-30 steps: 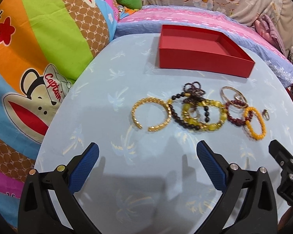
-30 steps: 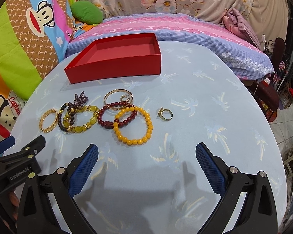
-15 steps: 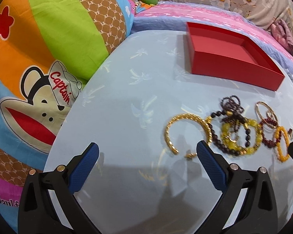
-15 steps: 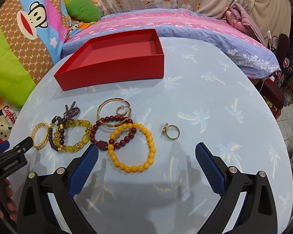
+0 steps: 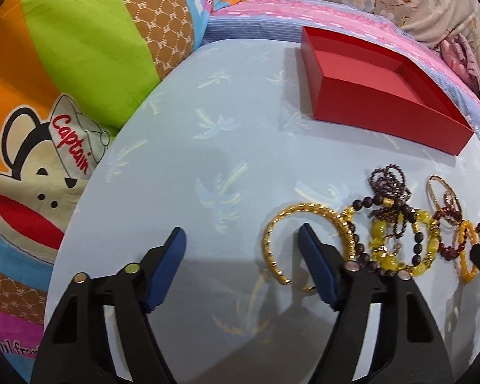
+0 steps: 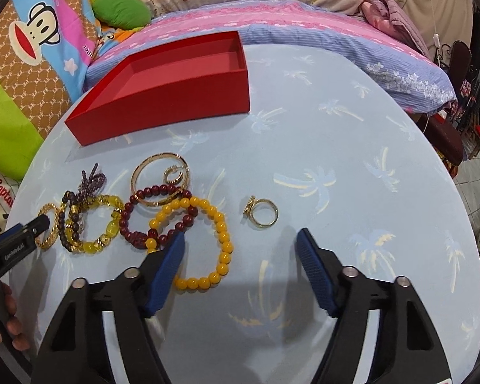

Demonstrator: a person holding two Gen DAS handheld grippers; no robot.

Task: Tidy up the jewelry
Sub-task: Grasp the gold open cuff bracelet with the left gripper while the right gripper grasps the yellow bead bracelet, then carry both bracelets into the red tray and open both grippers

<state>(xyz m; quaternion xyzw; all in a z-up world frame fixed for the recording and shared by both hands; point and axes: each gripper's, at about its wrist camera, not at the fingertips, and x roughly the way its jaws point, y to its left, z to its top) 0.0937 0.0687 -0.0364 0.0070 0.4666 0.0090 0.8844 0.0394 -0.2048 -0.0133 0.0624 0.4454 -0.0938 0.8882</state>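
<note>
Several pieces of jewelry lie in a row on the round blue table. My left gripper (image 5: 241, 238) is open and empty, its right finger inside the open gold cuff bangle (image 5: 272, 246). My right gripper (image 6: 240, 240) is open and empty, its left finger over the orange bead bracelet (image 6: 222, 233); a gold ring (image 6: 261, 212) lies just ahead between the fingers. A dark red bead bracelet (image 6: 137, 233), a thin gold bangle (image 6: 144, 169), a yellow bead bracelet (image 6: 110, 228) and a dark bead bracelet (image 5: 355, 243) lie there too. The empty red box (image 6: 163, 99) stands behind them.
The table (image 6: 336, 147) has a blue palm-print cloth. Colourful monkey-print bedding (image 5: 64, 64) lies left of it, a pink and blue striped cushion (image 6: 304, 22) behind. Dark furniture (image 6: 457, 102) stands at the far right.
Both grippers have moved forward and down toward the jewelry. The left gripper has shifted left so its right finger sits inside the gold cuff. Both jaws have narrowed but stay open.
</note>
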